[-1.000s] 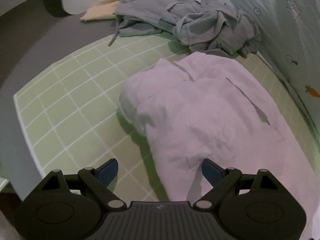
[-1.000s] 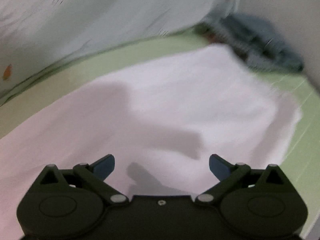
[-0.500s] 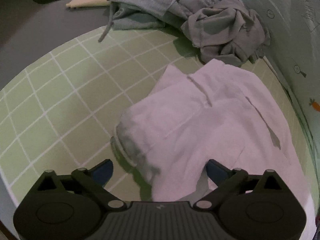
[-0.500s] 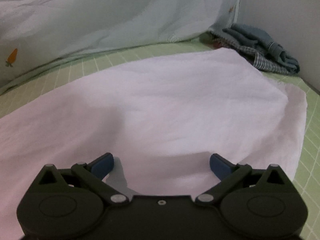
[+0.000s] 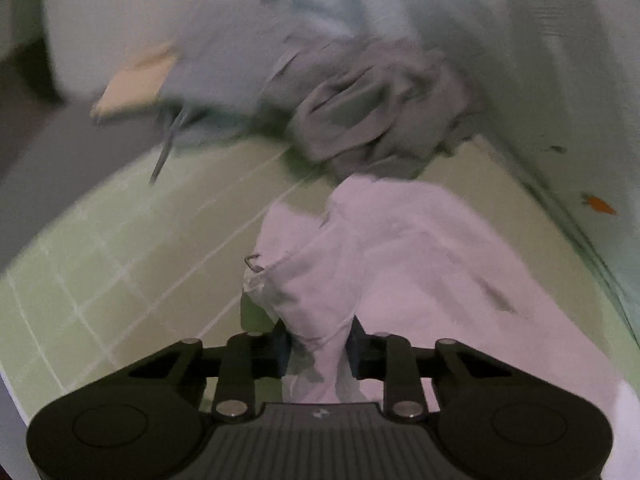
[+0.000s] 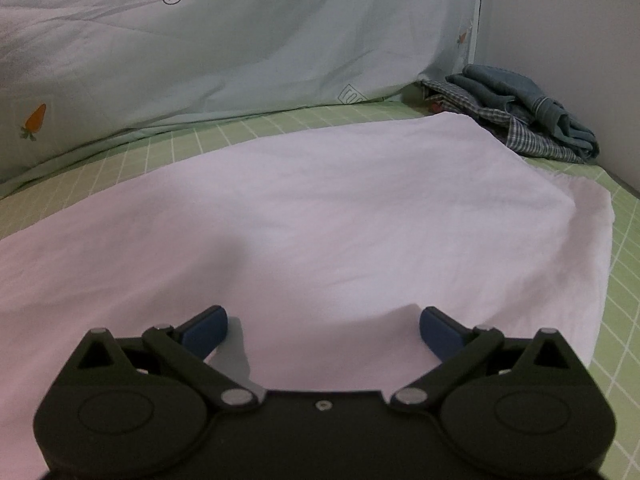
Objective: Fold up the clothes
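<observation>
Barely begun, by the look of it: the pale pink cotton garment point(image 6: 320, 208) lies mostly spread on the green grid-patterned mat point(image 5: 120, 264), no fold finished. The left gripper point(image 5: 318, 350) pinches a bunched end; the right gripper point(image 6: 323, 326) hovers with fingers spread. Open mat lies leftward, while the crumpled grey clothes point(image 5: 372, 120) and mint printed sheet point(image 6: 240, 48) hem in the far side.

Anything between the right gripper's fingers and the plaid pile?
Only the white garment, spread flat up to the plaid pile; right wrist view shows it.
</observation>
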Motion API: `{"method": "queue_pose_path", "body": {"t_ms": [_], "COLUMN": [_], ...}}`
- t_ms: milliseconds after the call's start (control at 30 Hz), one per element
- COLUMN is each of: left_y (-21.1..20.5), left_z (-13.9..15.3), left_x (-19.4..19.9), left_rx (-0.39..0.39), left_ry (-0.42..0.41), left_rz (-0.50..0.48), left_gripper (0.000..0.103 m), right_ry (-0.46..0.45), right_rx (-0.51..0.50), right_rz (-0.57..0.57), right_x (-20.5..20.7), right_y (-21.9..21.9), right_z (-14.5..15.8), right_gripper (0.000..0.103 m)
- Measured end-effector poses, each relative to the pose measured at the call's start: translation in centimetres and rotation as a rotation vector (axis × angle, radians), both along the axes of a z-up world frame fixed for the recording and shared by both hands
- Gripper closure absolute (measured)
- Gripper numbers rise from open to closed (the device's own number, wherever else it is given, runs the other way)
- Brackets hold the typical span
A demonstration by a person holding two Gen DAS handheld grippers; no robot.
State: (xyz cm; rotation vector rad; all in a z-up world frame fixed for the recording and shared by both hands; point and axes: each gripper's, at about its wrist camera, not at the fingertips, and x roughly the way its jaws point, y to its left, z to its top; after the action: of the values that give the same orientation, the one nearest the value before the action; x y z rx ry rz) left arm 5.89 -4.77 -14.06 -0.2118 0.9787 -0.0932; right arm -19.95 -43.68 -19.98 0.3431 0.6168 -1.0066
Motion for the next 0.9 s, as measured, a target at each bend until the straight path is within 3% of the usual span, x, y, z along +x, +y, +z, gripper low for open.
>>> {"method": "queue_pose_path", "body": {"t_ms": [100, 267, 333, 433, 533, 600, 733, 900], "left_y": [-3.4, -11.8, -15.4, -19.7, -19.6, -19.5, -19.2, -16.6], "left_z": [3.4, 7.9, 7.9, 6.2, 5.9, 5.8, 5.4, 4.2], "left_x": [-1.0, -4.6, -6.6, -9.2, -9.6, -9.8, -10.1, -7.9], "left_rx": [0.031, 0.053, 0.063, 0.081, 0.083, 0.085, 0.091, 0.164], "left_ry": [-0.114, -0.296, -0.319, -0.273, -0.254, -0.241, -0.214, -0.148], "left_rz": [-0.122, -0.411, -0.561, -0.728, -0.722, -0.719, -0.697, -0.515], "left_gripper": [0.077, 0.078, 0.077, 0.063, 0.041, 0.014, 0.009, 0.008], "right_ry": [-0.004, -0.012, -0.015, -0.018, -0.020, -0.023, -0.019, -0.017], "right_rx": [0.001, 0.004, 0.006, 0.007, 0.009, 0.010, 0.008, 0.007], "right_rz": [0.000, 0.002, 0.004, 0.008, 0.016, 0.021, 0.021, 0.020], "right_x": [0.0, -0.1, -0.1, -0.2, -0.2, -0.3, -0.1, 0.1], "right_y": [0.1, 0.2, 0.2, 0.2, 0.1, 0.0, 0.1, 0.2], "right_z": [0.0, 0.1, 0.1, 0.1, 0.2, 0.2, 0.1, 0.1], "right_gripper": [0.000, 0.000, 0.000, 0.000, 0.000, 0.000, 0.000, 0.000]}}
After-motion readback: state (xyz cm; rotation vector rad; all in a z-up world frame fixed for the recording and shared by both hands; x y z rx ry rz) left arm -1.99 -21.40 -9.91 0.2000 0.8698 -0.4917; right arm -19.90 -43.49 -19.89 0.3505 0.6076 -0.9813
